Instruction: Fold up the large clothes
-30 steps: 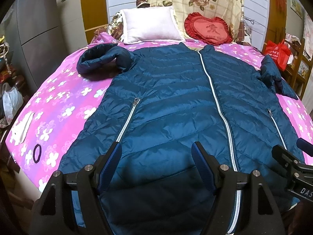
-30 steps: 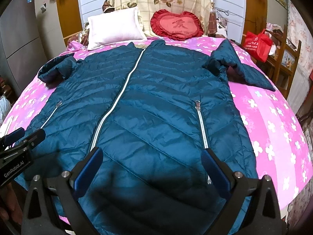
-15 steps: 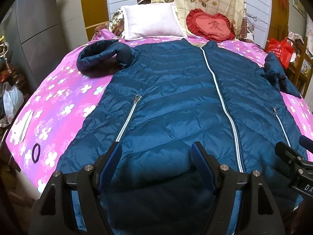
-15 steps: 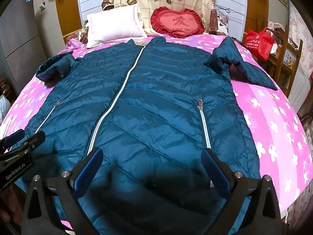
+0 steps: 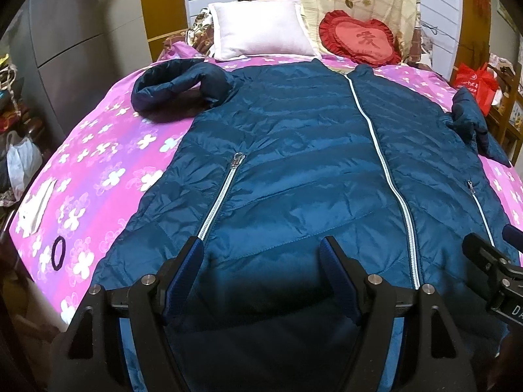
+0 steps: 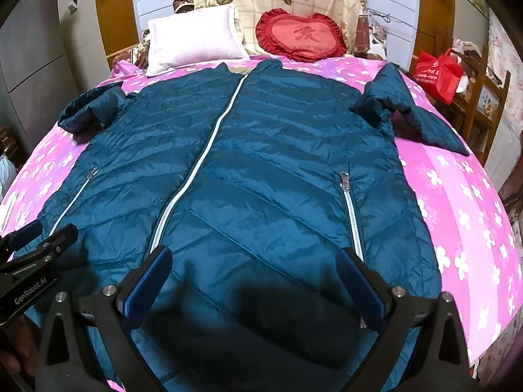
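No fold is seen to have been made yet: the teal quilted down coat (image 5: 294,170) is spread front-up and zipped shut across the pink flowered bedspread (image 5: 98,176), its collar towards the white pillow (image 5: 261,29) and the red heart-shaped cushion (image 5: 359,42) at the head of the bed, its hem at the near edge beneath both tools. The task is judged to be at its very beginning, with the sleeves to be brought in, the sides to be turned over and the length to be doubled all left to do. The left gripper (image 5: 261,254) is held with its jaws wide apart above the lower front of the coat, nothing being clasped between the blue pads; the right gripper (image 6: 255,268) is likewise seen spread wide over the hem, with no cloth pinched. The coat is shown as long and puffy, with slanted stitched channels, a pale central zip (image 6: 196,170) running from collar to hem, and a zipped pocket (image 6: 351,209) on each side. The coat sleeve near the left gripper (image 5: 176,85) is bunched and curled back near the shoulder, while the other sleeve (image 6: 408,111) is bent and laid out over the bedspread. The shiny shell is wrinkled slightly but lies mostly flat. A dark hair tie (image 5: 58,253) is left on the bedspread, well apart from the coat, and a red bag (image 6: 438,72) is seen beside the bed.
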### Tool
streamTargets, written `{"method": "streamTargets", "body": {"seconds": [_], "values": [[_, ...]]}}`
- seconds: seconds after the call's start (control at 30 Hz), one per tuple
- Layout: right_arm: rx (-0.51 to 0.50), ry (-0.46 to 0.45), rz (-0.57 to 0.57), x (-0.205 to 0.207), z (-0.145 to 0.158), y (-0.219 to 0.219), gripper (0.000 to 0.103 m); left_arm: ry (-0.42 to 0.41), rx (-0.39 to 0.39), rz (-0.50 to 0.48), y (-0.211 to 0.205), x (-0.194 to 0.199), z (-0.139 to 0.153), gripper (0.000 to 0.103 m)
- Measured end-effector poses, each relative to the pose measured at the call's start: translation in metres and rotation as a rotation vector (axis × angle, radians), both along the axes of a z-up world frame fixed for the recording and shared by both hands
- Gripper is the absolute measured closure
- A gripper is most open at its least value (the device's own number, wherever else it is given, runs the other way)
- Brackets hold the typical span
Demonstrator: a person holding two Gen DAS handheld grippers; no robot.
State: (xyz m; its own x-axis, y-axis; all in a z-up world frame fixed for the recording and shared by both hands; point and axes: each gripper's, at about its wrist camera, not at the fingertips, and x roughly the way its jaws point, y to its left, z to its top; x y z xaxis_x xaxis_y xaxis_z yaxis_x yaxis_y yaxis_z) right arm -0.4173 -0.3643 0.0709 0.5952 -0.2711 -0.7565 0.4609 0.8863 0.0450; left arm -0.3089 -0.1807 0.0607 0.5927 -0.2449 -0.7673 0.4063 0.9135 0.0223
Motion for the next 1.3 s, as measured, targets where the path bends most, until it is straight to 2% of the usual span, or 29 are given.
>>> {"method": "streamTargets", "body": {"seconds": [1.03, 1.3], "values": [[-0.002, 0.002, 0.018, 0.042, 0.002, -0.010, 0.001, -0.037, 0.030, 0.018, -0.014, 0.038, 0.010, 0.049], [-0.001, -0.018, 0.016, 0.056, 0.012, -0.019, 0.001, -0.071, 0.040, 0.025, -0.015, 0.056, 0.023, 0.049]]}}
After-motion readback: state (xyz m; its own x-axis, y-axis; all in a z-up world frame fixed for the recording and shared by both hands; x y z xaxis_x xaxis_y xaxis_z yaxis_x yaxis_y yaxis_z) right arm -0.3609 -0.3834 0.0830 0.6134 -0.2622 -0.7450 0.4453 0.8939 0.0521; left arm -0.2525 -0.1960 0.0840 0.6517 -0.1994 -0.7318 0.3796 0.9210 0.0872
